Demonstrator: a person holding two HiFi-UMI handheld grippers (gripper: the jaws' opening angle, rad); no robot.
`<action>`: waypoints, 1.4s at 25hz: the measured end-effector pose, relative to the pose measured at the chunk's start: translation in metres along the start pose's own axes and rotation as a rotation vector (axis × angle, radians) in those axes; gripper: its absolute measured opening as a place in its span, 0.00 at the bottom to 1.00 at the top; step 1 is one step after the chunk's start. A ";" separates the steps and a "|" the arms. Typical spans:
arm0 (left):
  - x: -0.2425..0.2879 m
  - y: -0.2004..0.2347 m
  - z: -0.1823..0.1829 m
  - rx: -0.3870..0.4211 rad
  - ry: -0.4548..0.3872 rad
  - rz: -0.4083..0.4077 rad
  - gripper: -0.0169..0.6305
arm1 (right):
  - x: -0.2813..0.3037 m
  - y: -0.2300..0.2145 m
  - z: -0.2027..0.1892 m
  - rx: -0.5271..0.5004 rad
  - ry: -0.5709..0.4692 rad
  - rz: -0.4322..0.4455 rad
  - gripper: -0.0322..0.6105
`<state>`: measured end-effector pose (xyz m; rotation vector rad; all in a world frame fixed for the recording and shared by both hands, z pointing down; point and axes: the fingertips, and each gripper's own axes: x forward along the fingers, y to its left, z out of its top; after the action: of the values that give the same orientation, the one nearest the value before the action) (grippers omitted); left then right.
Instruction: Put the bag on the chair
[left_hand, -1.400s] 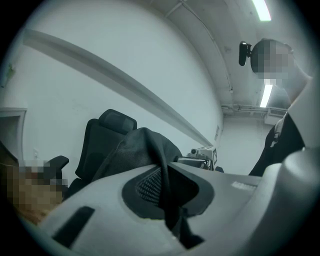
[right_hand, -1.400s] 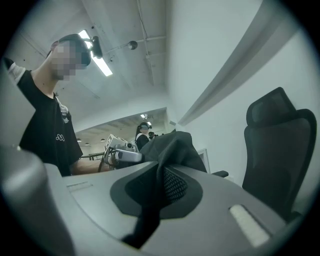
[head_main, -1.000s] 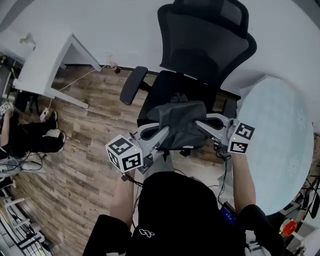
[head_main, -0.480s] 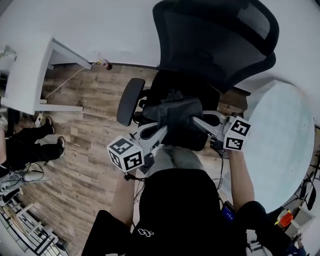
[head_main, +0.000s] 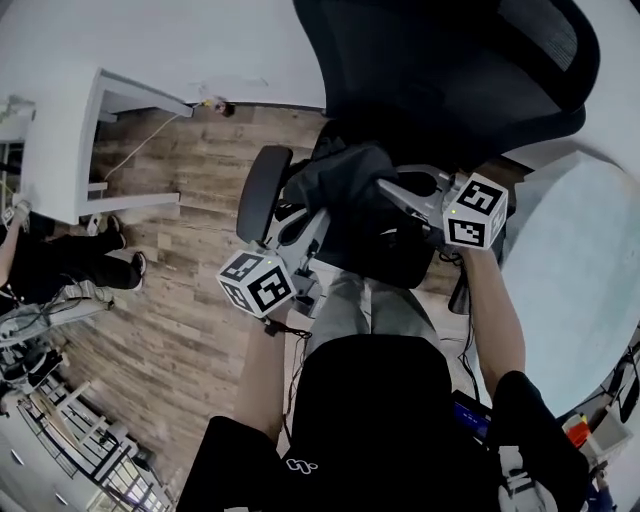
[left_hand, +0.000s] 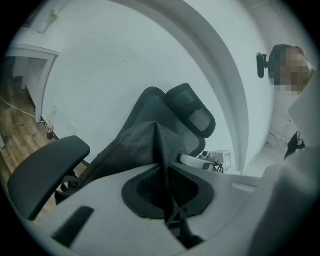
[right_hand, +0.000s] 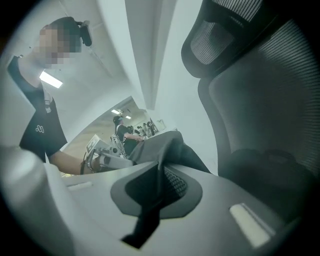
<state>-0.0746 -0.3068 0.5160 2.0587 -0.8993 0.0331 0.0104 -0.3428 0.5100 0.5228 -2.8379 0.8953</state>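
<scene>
A dark grey fabric bag (head_main: 345, 185) hangs between my two grippers above the seat of the black mesh office chair (head_main: 450, 70). My left gripper (head_main: 322, 212) is shut on the bag's left edge; its cloth (left_hand: 145, 145) runs down into the closed jaws. My right gripper (head_main: 385, 187) is shut on the bag's right edge, where the cloth (right_hand: 167, 150) is pinched between the pads. The chair's backrest (right_hand: 270, 100) and headrest (left_hand: 192, 112) rise just beyond the bag. The seat is mostly hidden under the bag.
The chair's left armrest (head_main: 262, 190) juts out beside the left gripper. A round pale table (head_main: 580, 270) stands close on the right. A white desk (head_main: 70, 140) sits at the far left on the wood floor (head_main: 170, 260). Another person (head_main: 60, 275) is at the left edge.
Both grippers have carried the bag forward and up toward the chair's backrest. The chair now fills more of the head view as the person has stepped closer.
</scene>
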 end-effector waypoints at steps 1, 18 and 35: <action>0.005 0.006 0.006 -0.004 -0.009 0.014 0.04 | 0.005 -0.008 0.005 -0.008 0.007 0.005 0.07; 0.113 0.123 0.042 -0.084 -0.020 0.278 0.07 | 0.053 -0.180 -0.001 0.195 -0.062 -0.335 0.13; 0.033 0.064 0.051 0.024 -0.090 0.215 0.24 | -0.016 -0.143 -0.003 0.312 -0.173 -0.501 0.50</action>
<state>-0.1034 -0.3862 0.5402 1.9901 -1.1786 0.0682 0.0768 -0.4466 0.5852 1.3315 -2.5085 1.2268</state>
